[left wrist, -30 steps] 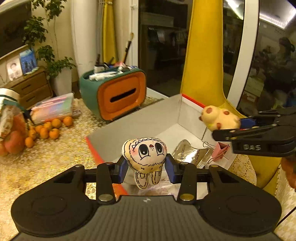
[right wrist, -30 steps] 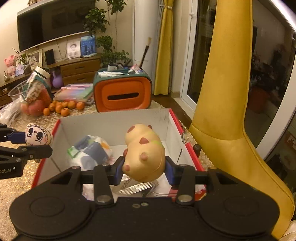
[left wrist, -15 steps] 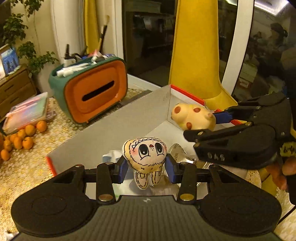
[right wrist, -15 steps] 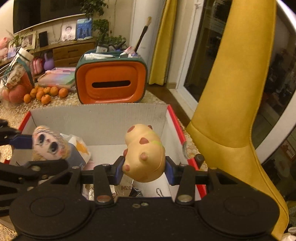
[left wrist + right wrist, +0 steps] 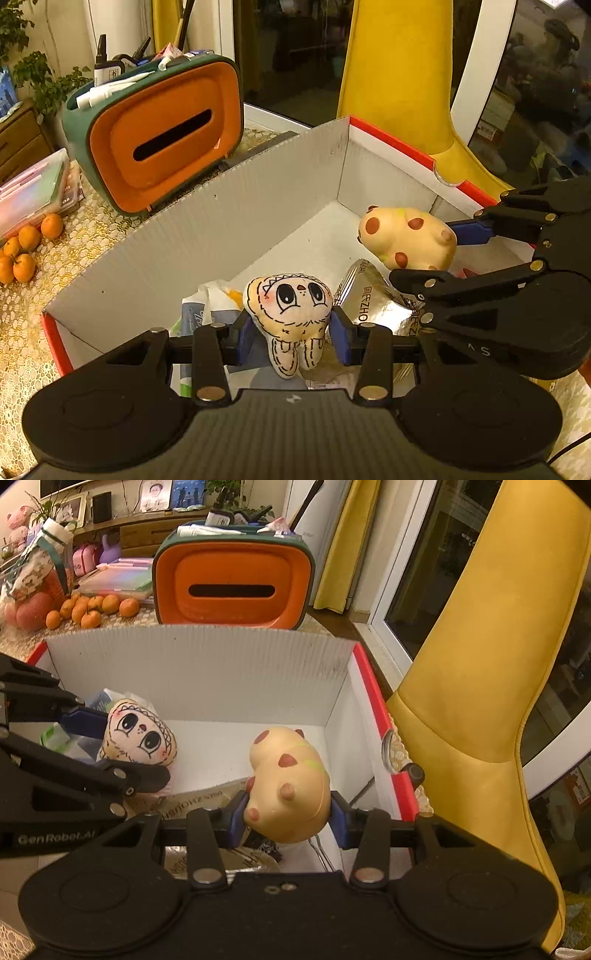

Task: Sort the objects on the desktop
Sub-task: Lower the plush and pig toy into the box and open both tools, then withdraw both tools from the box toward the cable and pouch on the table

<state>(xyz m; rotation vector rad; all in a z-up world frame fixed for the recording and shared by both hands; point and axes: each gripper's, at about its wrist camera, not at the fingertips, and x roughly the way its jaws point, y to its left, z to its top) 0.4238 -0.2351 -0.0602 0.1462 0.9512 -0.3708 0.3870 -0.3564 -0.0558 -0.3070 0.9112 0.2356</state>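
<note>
My left gripper (image 5: 291, 334) is shut on a tooth-shaped plush toy (image 5: 290, 314) with big drawn eyes, held inside the white box with red rim (image 5: 258, 192). My right gripper (image 5: 288, 818) is shut on a yellow squishy toy with red spots (image 5: 291, 790), held inside the same box (image 5: 207, 672) near its right wall. Each toy shows in the other view: the plush (image 5: 138, 740) at the left, the spotted toy (image 5: 406, 240) at the right. A silver foil packet (image 5: 369, 299) and a tissue pack (image 5: 207, 306) lie on the box floor.
An orange and green tissue holder (image 5: 234, 587) with pens on top stands behind the box. Small oranges (image 5: 92, 609) and a stack of plastic cases (image 5: 114, 581) lie at the far left. A yellow chair (image 5: 480, 683) stands close on the right.
Both grippers have moved forward and down into the box, each still holding its toy. The two grippers have come closer together.
</note>
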